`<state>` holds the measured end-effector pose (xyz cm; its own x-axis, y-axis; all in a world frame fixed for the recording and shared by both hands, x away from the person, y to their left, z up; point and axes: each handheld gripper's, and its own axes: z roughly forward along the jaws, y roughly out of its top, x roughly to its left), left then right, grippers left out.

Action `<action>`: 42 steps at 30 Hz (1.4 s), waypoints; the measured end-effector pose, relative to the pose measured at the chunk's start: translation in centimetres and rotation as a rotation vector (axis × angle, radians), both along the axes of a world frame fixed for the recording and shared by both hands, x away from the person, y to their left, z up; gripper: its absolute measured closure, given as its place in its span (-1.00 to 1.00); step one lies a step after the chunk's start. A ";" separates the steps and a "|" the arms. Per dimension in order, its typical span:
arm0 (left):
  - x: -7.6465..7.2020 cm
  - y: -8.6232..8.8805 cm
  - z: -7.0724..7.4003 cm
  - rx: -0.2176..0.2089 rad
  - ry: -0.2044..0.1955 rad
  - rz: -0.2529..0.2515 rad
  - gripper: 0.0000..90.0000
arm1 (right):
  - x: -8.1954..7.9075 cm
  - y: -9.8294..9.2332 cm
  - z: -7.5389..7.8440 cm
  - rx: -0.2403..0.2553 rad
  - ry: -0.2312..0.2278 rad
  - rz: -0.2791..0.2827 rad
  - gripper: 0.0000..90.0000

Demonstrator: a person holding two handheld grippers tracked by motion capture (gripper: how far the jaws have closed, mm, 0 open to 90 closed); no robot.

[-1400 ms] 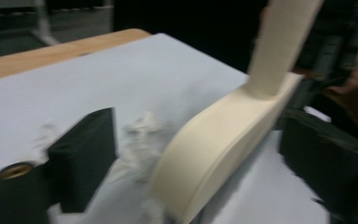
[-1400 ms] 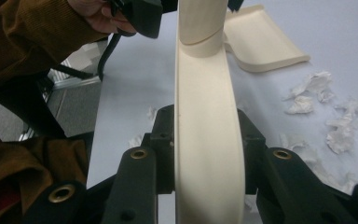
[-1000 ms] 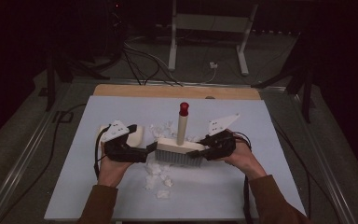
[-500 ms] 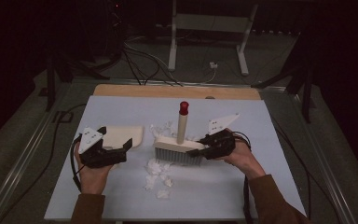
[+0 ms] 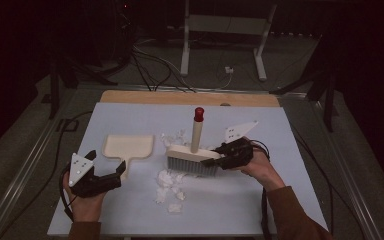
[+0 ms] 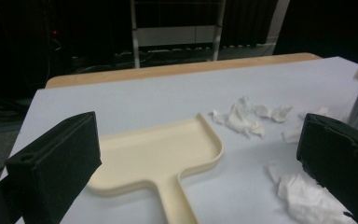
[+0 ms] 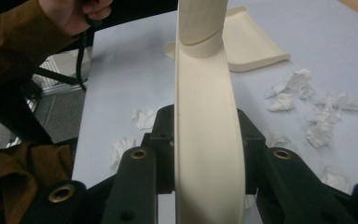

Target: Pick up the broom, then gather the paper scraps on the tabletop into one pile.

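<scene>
A cream brush with a red-tipped handle stands on its bristles mid-table; my right gripper is shut on its right end. In the right gripper view both jaws clamp the brush's cream head. A cream dustpan lies flat to the left, handle toward the near edge. My left gripper is open, low at the near left, jaws either side of the dustpan's handle without touching it. White paper scraps lie in front of the brush, with more scraps behind it.
The pale blue table top has a wooden strip along its far edge. Beyond it are floor cables and a metal stand. A black cable trails off the table's left side.
My left gripper has left the brush's left end and moved left and toward the near edge, ending behind the dustpan's handle. The right gripper and the brush have stayed put.
</scene>
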<state>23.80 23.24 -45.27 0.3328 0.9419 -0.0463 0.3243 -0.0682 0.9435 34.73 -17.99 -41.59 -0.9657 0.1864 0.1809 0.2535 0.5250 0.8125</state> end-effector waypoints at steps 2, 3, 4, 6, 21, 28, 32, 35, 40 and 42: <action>-0.1 0.2 -0.5 -0.003 0.013 0.008 -0.99 | 0.1 0.2 -0.1 -0.006 0.000 -0.008 0.52; -0.1 0.4 -0.7 -0.001 0.016 0.012 -0.99 | 0.1 0.2 -0.1 -0.007 -0.004 -0.005 0.52; -0.2 0.5 -0.8 -0.007 0.014 0.016 -0.99 | 0.0 0.3 -0.2 -0.008 -0.001 -0.002 0.52; -0.3 0.7 -0.9 -0.003 0.010 0.032 -0.99 | -0.1 0.5 -0.2 -0.003 -0.002 0.004 0.52; -0.6 2.0 -1.4 -0.046 0.013 0.054 -0.99 | -1.8 2.2 -0.9 0.035 0.044 0.108 0.52; -0.7 2.0 -1.5 -0.044 0.013 0.063 -0.99 | -2.9 3.4 -1.7 0.006 0.058 0.166 0.52; -0.7 2.1 -1.6 -0.044 0.014 0.067 -0.99 | -3.3 3.8 -2.4 0.026 0.083 0.186 0.52; -0.7 2.2 -1.6 -0.048 0.015 0.069 -0.99 | -3.7 4.0 -3.1 0.027 0.097 0.202 0.52; -0.6 2.0 -1.7 -0.046 0.026 0.065 -0.99 | -4.2 4.6 -4.2 0.015 0.129 0.233 0.52; -0.6 1.9 -1.7 -0.042 0.028 0.065 -0.99 | -4.5 4.9 -4.6 0.010 0.136 0.253 0.52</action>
<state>23.16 25.19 -47.01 0.2687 0.9586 -0.0943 0.3533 -0.0070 0.9355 30.23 -13.06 -46.20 -0.9479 -0.0603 0.3127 0.2224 0.5775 0.7856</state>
